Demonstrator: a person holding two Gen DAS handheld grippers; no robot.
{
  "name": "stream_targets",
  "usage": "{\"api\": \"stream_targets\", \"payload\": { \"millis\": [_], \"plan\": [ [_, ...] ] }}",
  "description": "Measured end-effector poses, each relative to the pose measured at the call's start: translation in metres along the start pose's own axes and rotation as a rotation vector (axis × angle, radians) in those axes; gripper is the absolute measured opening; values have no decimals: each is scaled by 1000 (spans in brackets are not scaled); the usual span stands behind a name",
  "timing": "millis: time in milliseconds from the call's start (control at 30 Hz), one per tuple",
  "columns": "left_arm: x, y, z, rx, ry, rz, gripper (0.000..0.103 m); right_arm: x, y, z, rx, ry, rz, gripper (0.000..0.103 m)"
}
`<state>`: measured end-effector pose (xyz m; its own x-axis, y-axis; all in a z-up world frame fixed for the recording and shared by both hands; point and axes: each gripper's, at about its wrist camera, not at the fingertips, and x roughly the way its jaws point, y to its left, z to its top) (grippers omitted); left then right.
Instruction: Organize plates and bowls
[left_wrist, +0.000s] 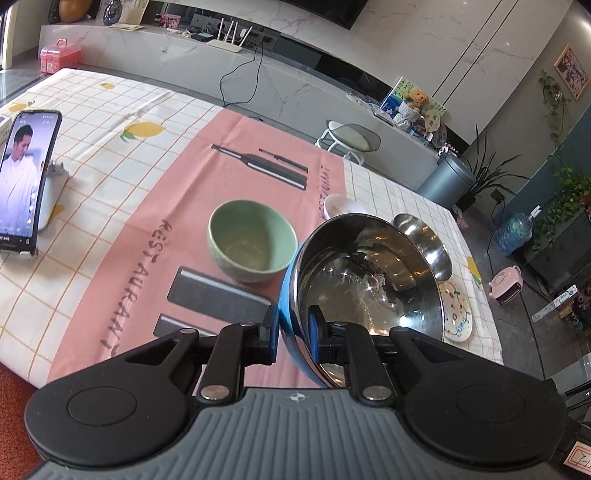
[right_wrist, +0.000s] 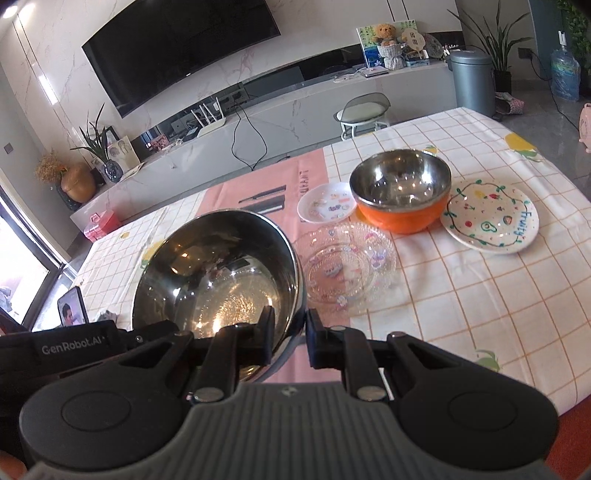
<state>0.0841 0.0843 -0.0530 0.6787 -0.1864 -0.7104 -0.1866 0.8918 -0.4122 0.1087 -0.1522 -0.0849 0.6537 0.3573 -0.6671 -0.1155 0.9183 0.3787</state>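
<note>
A steel bowl with a blue outside (left_wrist: 369, 280) hangs tilted over the pink mat. My left gripper (left_wrist: 293, 325) is shut on its near-left rim, one finger inside and one outside. My right gripper (right_wrist: 290, 328) is shut on the same bowl (right_wrist: 221, 266) at its right rim. The left gripper's black body (right_wrist: 74, 347) shows at the left of the right wrist view. On the table are a green bowl (left_wrist: 253, 240), an orange steel-lined bowl (right_wrist: 400, 195), a clear glass plate (right_wrist: 347, 262), a small white dish (right_wrist: 325, 203) and a painted "fruity" plate (right_wrist: 489, 218).
A phone (left_wrist: 26, 181) stands propped at the table's left side, its screen lit. The checked tablecloth (right_wrist: 461, 295) runs to the table's edges near the plates. Beyond the table are a stool (right_wrist: 364, 112), a grey bin (right_wrist: 472, 79) and a low TV cabinet (right_wrist: 295, 107).
</note>
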Motion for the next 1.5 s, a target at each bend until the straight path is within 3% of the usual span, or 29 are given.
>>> {"api": "stream_targets", "payload": {
  "millis": [233,533,1000,1033,1133,1200,1500],
  "plan": [
    [8,21,-29,-37,83,28,18,7,-2,-27,-6,85,-11,16],
    [22,33,-42,-72,144,56,18,30,-2,-42,-9,171,-36,16],
    [26,29,-40,-45,114,69,19,39,-7,-43,5,177,-42,16],
    [23,28,-40,-41,99,76,23,38,-7,-43,-1,175,-42,17],
    [14,22,-36,-17,53,99,38,32,-3,-41,-35,145,-50,21],
    [9,20,-34,-11,36,93,42,28,-2,-39,-29,135,-38,30],
    [-11,-1,-30,36,-34,69,47,9,-12,-32,15,84,-19,50]
  ]
}}
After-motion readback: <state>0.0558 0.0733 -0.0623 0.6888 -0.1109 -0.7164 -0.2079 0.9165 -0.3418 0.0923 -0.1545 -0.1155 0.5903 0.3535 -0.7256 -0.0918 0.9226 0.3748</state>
